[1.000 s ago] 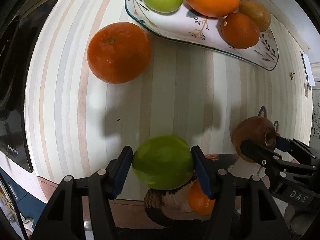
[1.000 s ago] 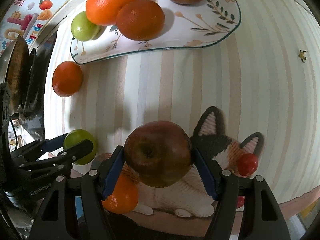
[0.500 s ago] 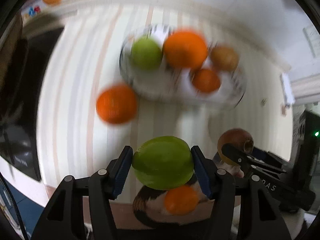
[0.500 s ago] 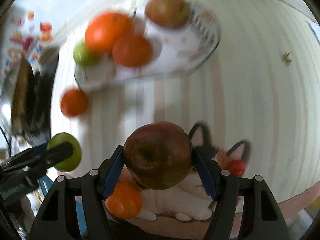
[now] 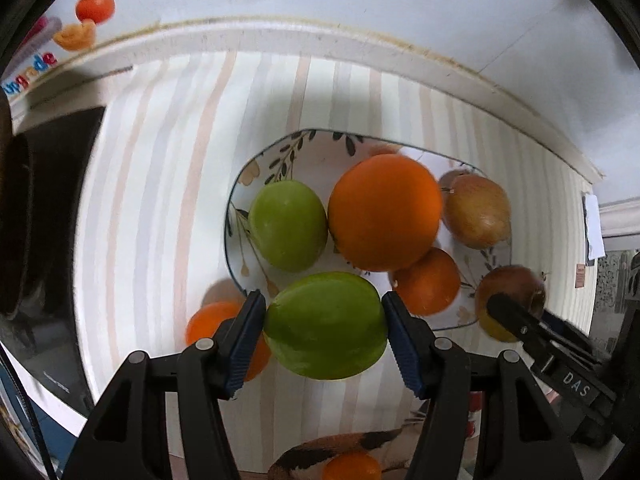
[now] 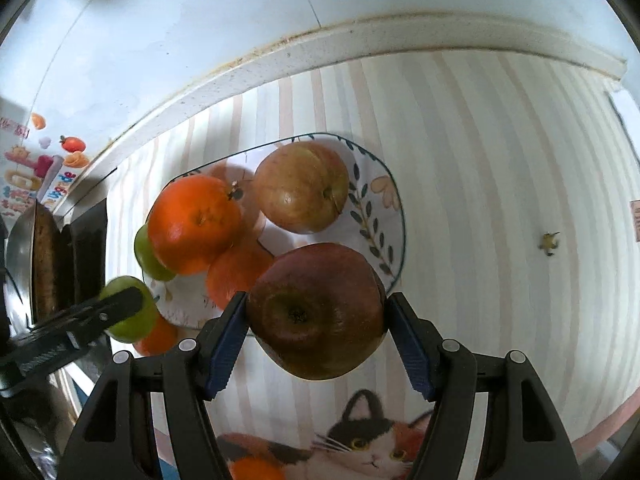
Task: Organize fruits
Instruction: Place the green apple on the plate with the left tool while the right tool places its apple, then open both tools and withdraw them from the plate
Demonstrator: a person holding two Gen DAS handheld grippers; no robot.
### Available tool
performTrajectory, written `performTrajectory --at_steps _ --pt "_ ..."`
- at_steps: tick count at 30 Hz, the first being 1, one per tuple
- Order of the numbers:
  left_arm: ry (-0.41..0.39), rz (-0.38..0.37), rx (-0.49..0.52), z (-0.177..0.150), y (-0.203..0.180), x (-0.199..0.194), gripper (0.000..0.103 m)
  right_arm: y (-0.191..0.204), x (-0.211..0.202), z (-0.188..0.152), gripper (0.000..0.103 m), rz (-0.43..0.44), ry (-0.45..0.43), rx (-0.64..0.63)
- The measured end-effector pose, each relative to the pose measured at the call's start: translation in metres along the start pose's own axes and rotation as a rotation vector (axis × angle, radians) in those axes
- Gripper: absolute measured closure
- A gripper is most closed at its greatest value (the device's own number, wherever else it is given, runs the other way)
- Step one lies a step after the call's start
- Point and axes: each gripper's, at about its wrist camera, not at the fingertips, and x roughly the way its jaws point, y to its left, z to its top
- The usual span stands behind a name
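My left gripper (image 5: 324,326) is shut on a green apple (image 5: 325,324), held above the near rim of the leaf-patterned plate (image 5: 312,152). On that plate lie a second green apple (image 5: 288,224), a big orange (image 5: 384,212), a small orange (image 5: 428,280) and a yellowish apple (image 5: 476,210). My right gripper (image 6: 316,322) is shut on a dark red apple (image 6: 316,310), over the plate's (image 6: 384,208) near right edge. Its neighbour's green apple (image 6: 128,314) shows at the left of the right wrist view.
A loose orange (image 5: 216,328) lies on the striped cloth (image 5: 160,200) just left of the plate. Another orange (image 5: 352,466) rests on the cat picture (image 6: 360,440) at the near edge. A dark stove top (image 5: 48,220) borders the left, a white wall ledge (image 6: 360,40) the back.
Both grippers have risen and moved toward the plate with their apples; the plate now sits mid-frame under them, and the loose orange has slid behind my left finger.
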Motion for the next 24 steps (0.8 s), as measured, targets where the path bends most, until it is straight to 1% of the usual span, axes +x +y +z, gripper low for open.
performTrajectory --at_steps 1,2,3,4,5,6,8,11,16,18,24 --pt "0.005 -0.006 -0.005 0.002 0.001 0.003 0.045 -0.002 0.007 0.003 0.030 0.017 0.029 0.017" --pt "0.000 -0.013 0.005 0.003 -0.001 0.005 0.043 -0.004 0.014 0.005 0.027 0.030 0.061 0.038" --pt "-0.016 0.001 0.018 0.002 -0.002 0.004 0.037 -0.005 0.018 0.005 0.013 0.034 0.075 0.048" --pt "-0.027 0.000 0.025 0.002 -0.003 0.003 0.025 -0.004 0.018 0.004 0.004 0.027 0.069 0.040" --pt "-0.040 -0.008 0.026 0.001 -0.003 0.002 0.020 -0.002 0.017 0.005 0.004 0.019 0.062 0.024" --pt "-0.050 0.001 0.028 0.001 -0.003 0.000 0.012 0.000 0.016 0.005 0.004 0.014 0.058 0.008" --pt "-0.059 0.008 0.026 0.001 -0.003 -0.001 0.012 0.004 0.016 0.006 0.004 0.000 0.063 -0.011" --pt "-0.067 0.020 0.023 -0.001 -0.001 -0.005 0.011 0.010 0.013 0.007 0.004 -0.062 0.049 -0.043" --pt "-0.106 0.090 0.047 -0.009 0.001 -0.018 0.011 0.015 0.007 0.005 0.004 -0.138 0.041 -0.059" --pt "-0.113 0.122 0.059 -0.014 0.001 -0.025 0.011 0.019 0.003 0.003 0.004 -0.152 0.035 -0.067" --pt "-0.173 0.169 0.047 -0.034 0.008 -0.045 0.011 0.032 -0.014 -0.008 0.004 -0.191 -0.004 -0.090"
